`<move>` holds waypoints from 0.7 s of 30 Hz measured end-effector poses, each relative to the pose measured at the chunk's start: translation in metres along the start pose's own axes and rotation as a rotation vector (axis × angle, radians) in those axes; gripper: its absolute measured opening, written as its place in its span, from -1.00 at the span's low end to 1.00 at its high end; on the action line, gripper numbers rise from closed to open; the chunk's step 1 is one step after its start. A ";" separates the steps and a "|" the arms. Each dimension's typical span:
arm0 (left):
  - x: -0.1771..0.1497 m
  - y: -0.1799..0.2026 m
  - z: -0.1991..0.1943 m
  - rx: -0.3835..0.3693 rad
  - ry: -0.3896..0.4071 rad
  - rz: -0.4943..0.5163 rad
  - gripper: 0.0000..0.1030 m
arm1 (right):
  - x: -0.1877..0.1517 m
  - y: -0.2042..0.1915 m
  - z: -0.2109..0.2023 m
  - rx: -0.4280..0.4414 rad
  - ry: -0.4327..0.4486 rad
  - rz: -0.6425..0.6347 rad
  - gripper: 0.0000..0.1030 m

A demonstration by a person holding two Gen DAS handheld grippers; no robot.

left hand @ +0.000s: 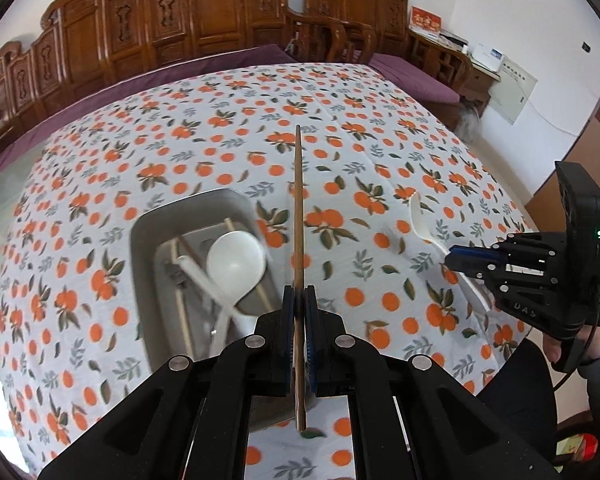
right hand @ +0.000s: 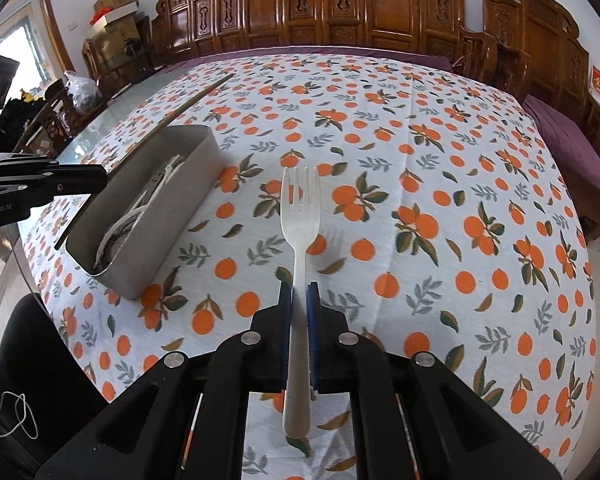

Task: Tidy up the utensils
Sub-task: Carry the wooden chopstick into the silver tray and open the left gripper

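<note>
Orange-printed cloth [right hand: 380, 128] covers the whole table, with carved wooden chairs [right hand: 340, 4] lined up along its far side. On the cloth I see the grey metal tray [right hand: 168, 236], a long box sitting left of centre in my right camera; its wall nearest that camera hides most of its contents. From my left camera I look down into it: a white spoon [left hand: 235, 258] lies bowl-up among pale chopsticks and other utensils, all blurred.

My left gripper [left hand: 299, 300] is clenched on a single brown chopstick [left hand: 299, 216], which runs straight forward between the blue pads and hangs just beside the tray's right edge, above the cloth. In the right view the same stick slants past the tray's far side.

My right gripper [right hand: 299, 296] is clamped on the handle of a white plastic fork [right hand: 300, 216], tines pointing away, held above the cloth to the right of the tray.
</note>
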State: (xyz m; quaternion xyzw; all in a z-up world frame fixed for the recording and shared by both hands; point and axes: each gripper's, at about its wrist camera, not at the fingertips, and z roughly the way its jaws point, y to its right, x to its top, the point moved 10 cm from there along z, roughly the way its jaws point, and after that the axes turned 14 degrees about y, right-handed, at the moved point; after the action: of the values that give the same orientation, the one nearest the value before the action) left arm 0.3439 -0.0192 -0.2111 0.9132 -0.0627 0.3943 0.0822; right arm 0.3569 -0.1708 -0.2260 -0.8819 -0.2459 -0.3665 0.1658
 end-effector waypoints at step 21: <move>-0.046 -0.070 0.016 0.083 -0.084 -0.096 -0.92 | 0.004 -0.021 0.007 0.014 -0.017 -0.021 -0.83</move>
State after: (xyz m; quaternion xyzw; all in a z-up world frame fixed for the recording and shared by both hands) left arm 0.3367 0.0478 -0.2627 0.9335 -0.0060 0.3535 0.0602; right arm 0.3513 -0.1496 -0.2256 -0.8811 -0.2591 -0.3590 0.1661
